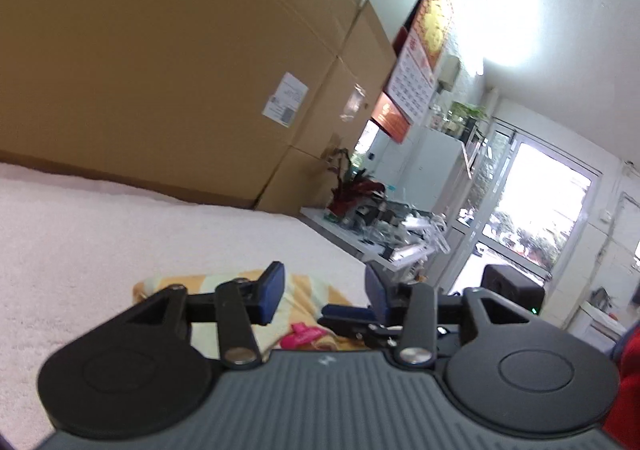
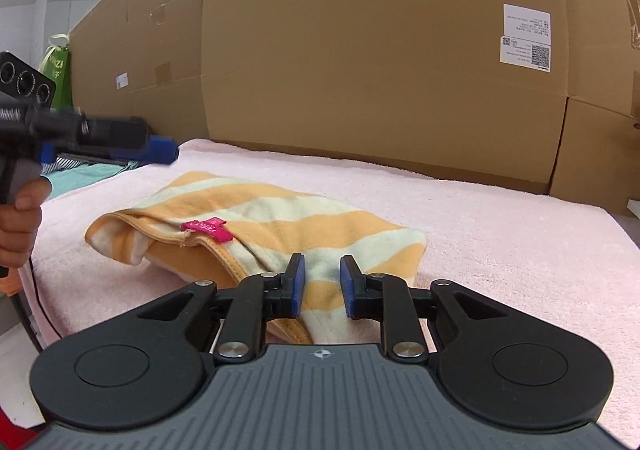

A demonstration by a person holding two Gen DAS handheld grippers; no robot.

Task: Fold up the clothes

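Two grippers: both over a pink towel-covered surface (image 2: 500,218), cardboard boxes (image 2: 380,50) stacked behind it
Garment: orange-and-cream striped top (image 2: 280,218), folded into a compact bundle, lying on the towel; same stripes show under the fingers in the left wrist view (image 1: 312,290)
Tag: pink label (image 2: 208,229) at the neckline seam, face up
Right gripper (image 2: 322,286): blue pads apart with a narrow gap, near edge of the striped top seen through that gap; pads not pressing on cloth, nothing gripped
Left gripper (image 1: 324,290): jaws parted wider than the right's, nothing between the pads, garment lying below them; seen from the right wrist view it hangs in the air at the left, above the towel's far-left corner, clear of the garment, blurred
Hand (image 2: 18,226): on the left gripper's handle, at the left frame edge
Right gripper tip: visible in the left wrist view, low, just beside the left gripper's right-hand finger
Background: wall calendar (image 1: 416,82), cluttered white table (image 1: 360,226), glass door (image 1: 536,210)
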